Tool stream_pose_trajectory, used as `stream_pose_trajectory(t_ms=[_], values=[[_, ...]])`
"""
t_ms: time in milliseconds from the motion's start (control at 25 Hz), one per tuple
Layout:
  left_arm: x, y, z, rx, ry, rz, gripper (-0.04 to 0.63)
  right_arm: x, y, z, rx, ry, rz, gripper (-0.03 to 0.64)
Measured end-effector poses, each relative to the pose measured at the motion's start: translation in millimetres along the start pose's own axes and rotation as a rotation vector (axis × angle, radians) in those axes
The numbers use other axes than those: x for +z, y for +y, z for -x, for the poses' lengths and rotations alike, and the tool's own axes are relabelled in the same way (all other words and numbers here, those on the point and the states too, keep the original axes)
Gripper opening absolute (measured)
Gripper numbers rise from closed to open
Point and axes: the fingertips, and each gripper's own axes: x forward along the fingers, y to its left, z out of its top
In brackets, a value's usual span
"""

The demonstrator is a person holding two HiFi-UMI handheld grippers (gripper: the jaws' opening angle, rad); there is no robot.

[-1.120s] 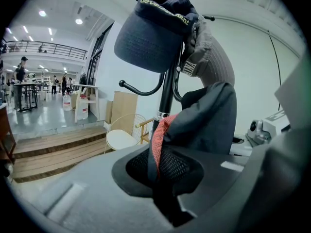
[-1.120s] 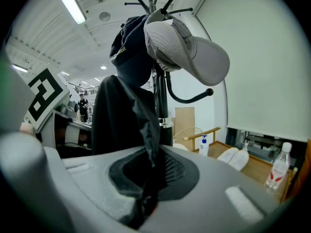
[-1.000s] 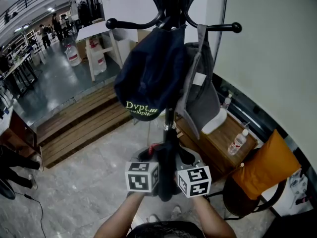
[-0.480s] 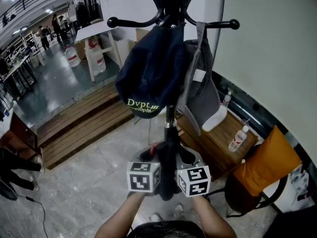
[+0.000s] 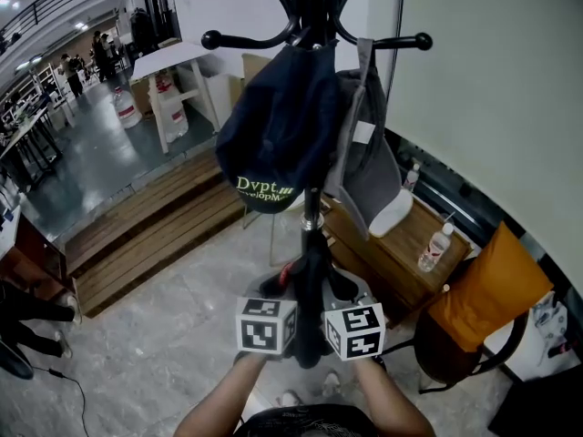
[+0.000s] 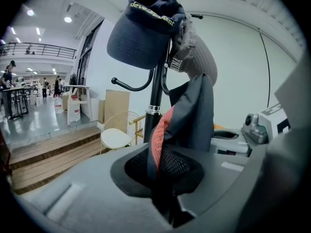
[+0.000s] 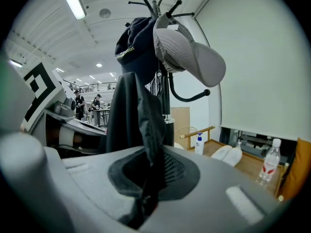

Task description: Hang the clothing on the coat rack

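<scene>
Head view: left claw [image 5: 284, 288] and right claw [image 5: 339, 288] each clamp the dark garment [image 5: 311, 276] between them.

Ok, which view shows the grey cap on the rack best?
The right gripper view: the grey cap shows nearly whole, crown and brim, against the wall. The head view shows it from above, hanging beside the navy cap. In the left gripper view only a strip peeks out behind the navy cap.

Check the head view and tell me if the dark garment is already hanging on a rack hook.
No: the dark garment is clamped in the left tool and right tool, low by the pole.
</scene>
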Motion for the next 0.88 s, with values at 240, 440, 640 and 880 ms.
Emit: stream_pose_trajectory(t_ms=[240, 440, 640, 880], values=[[-3, -8, 5, -0.052, -0.008, -0.021, 0.032, 0, 5, 7, -0.026, -0.003, 0.005, 0.026], [-4, -13, 11, -0.086, -0.017, -0.039, 0.040, 0, 9, 14, -0.055, -0.007, 0.005, 0.031], [-2, -16, 16, -0.117, -0.040, -0.054, 0.068, 2, 12, 20, -0.083, -0.012, 0.006, 0.043], [2, -21, 21, -0.141, -0.064, -0.047, 0.103, 1, 14, 26, -0.102, -0.004, 0.014, 0.055]])
